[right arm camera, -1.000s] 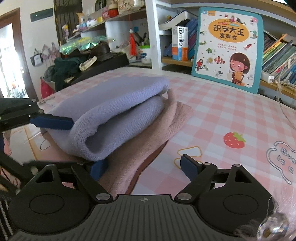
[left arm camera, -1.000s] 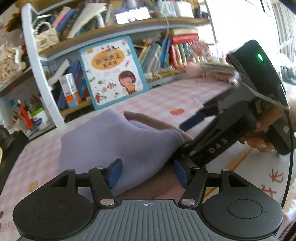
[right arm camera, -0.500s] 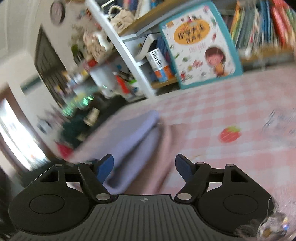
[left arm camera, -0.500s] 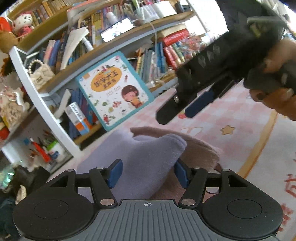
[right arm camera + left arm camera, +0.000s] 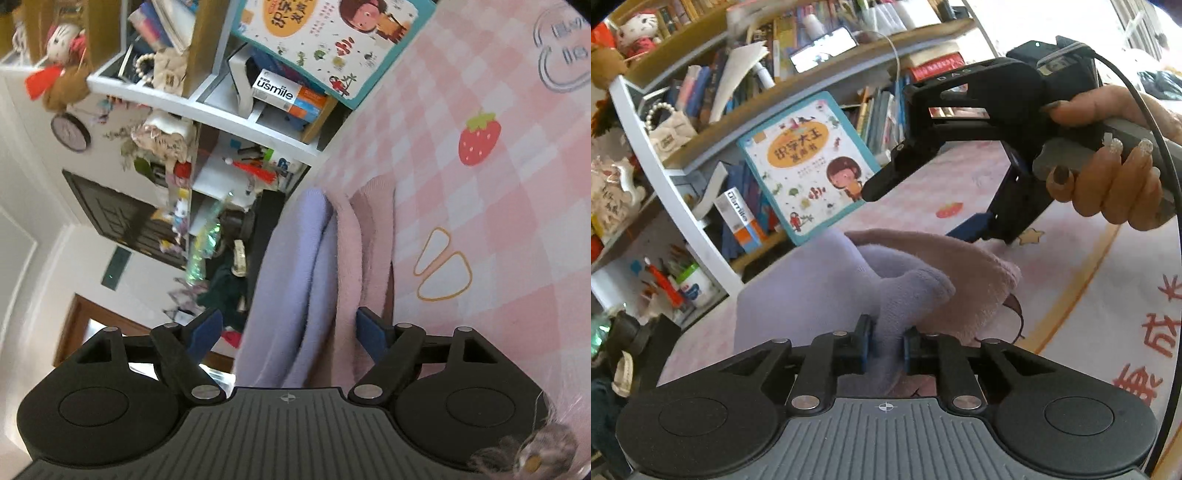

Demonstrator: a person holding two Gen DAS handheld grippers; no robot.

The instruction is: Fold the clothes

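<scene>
On the table: a pink-and-white checked cloth (image 5: 498, 206) lay flat, printed with one red strawberry (image 5: 479, 138).
Garments: two, stacked (both soft and fleecy): a lilac knit (image 5: 820, 288) on top, folded into rounded, thick layers, and a dusty-pink one (image 5: 964, 280) beneath, its edges rolled.
Left gripper (image 5: 885, 350): clenched on a pinched fold of the lilac knit, blue pads pressed into the fabric from both sides.
Right gripper (image 5: 289, 330): spread wide, two blue-tipped fingers straddling the edge of both garments; whether they touched cloth could not be told.
Right hand (image 5: 1108, 170): wrapped round the matte black handle, nails long and decorated.
Behind: one glossy picture book (image 5: 809, 166) with a teal border leaning against white shelving (image 5: 683, 206) crowded with books.
</scene>
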